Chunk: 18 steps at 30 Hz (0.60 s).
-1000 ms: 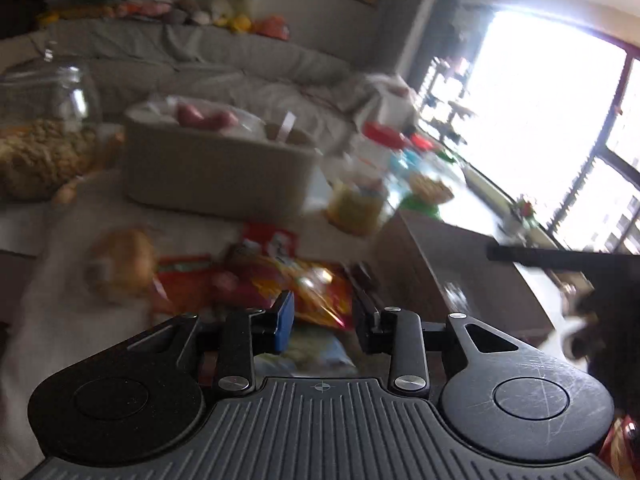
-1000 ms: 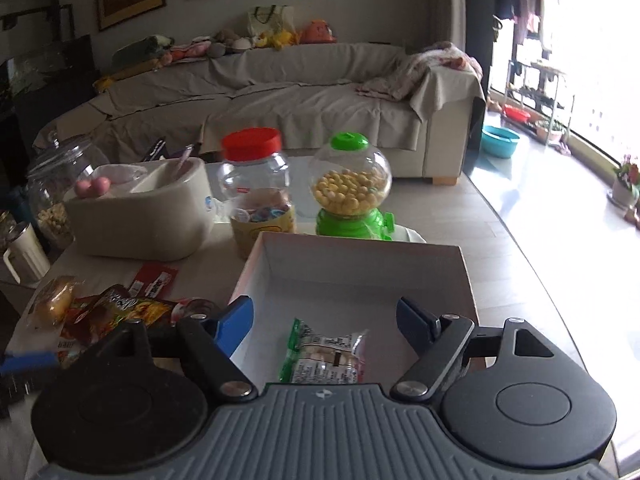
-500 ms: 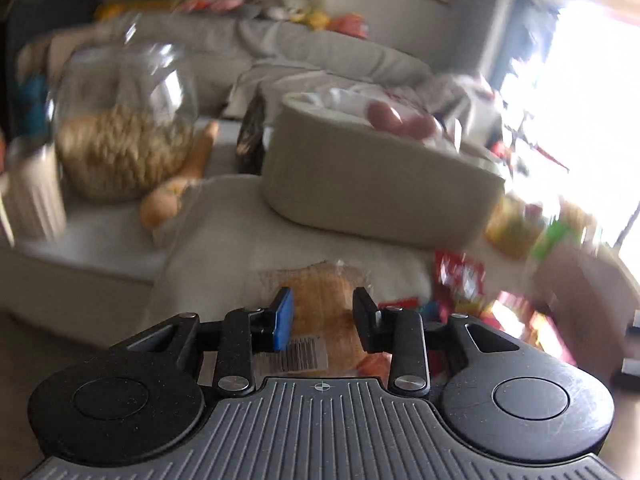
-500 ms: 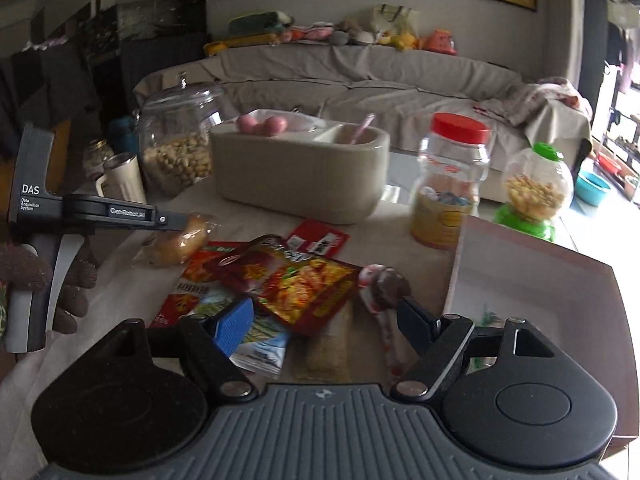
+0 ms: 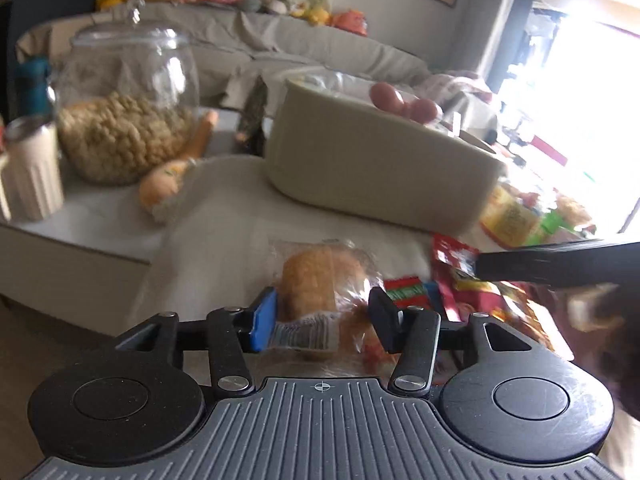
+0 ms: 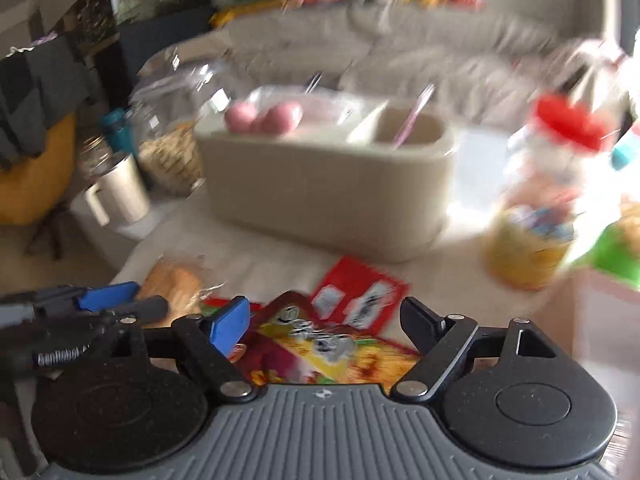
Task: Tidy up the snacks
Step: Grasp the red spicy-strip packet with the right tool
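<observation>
A wrapped golden bun [image 5: 320, 280] lies on the cloth-covered table. My left gripper [image 5: 322, 318] is open with the bun's near end between its fingers. The bun also shows in the right wrist view [image 6: 172, 284], beside my left gripper [image 6: 120, 300]. My right gripper [image 6: 324, 320] is open above a red and yellow snack bag [image 6: 332, 352]. A red packet [image 6: 360, 300] lies just beyond the bag. More red packets [image 5: 452, 276] lie to the right of the bun. The right wrist view is blurred.
A beige two-part bin [image 5: 380, 168] with pink balls stands behind the snacks. A glass jar of nuts [image 5: 128, 108] and a cream mug [image 5: 28, 172] stand at the left. A red-lidded candy jar [image 6: 536, 208] and a green candy dispenser [image 6: 612, 248] stand at the right.
My left gripper has opened wider and moved in around the bun. My right gripper has dropped closer over the snack bag and swung left, so the white box has left its view.
</observation>
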Tool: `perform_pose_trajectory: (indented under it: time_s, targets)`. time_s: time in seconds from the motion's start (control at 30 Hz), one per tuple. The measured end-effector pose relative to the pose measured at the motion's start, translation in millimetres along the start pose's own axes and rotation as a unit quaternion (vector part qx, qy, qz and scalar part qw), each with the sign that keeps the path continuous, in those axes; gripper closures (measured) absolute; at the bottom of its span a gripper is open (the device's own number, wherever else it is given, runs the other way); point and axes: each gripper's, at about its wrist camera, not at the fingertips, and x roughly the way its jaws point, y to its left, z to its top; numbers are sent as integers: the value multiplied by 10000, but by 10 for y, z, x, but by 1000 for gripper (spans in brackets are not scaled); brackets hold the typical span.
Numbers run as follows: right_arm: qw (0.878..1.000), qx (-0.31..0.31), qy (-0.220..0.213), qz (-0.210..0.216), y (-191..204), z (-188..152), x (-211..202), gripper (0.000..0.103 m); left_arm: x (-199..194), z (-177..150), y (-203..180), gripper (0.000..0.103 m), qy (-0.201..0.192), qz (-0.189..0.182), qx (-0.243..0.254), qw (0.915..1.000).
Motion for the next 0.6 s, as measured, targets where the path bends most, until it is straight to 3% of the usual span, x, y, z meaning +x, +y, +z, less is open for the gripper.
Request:
perform_pose_trajectory:
  time_s: [0.07,0.17,0.27,0.33,0.4,0.5,0.6]
  targets:
    - [9998,-35,182,-80,-39,-3,119,20,-14,-3,22,47,39,-93,-24,9999]
    - [9990,266,329,131,-143,-65,155,19,32,-20,51,41,-44,-94,-82,9999]
    - [9960,541,464,539,-200,-180,33,19,91,-47,49,39,-183,-109,-186,9996]
    - [9964,415,466,571,-171,-276,-116,24,93,-46,37,41,-204,-118,-249,9994]
    - [9980,159,368,481,-128,-357,-282,33,64,-40,38,44,-143,-188,-343,9991]
    - [9996,-191,-97,167,-13,-451,-619,33,-36,-79,89,48,-6,-416,-685,9968]
    - [9987,-108,-334,364,140,-460,-787,33,-234,-234,94,54,-51,-479,-731,9962]
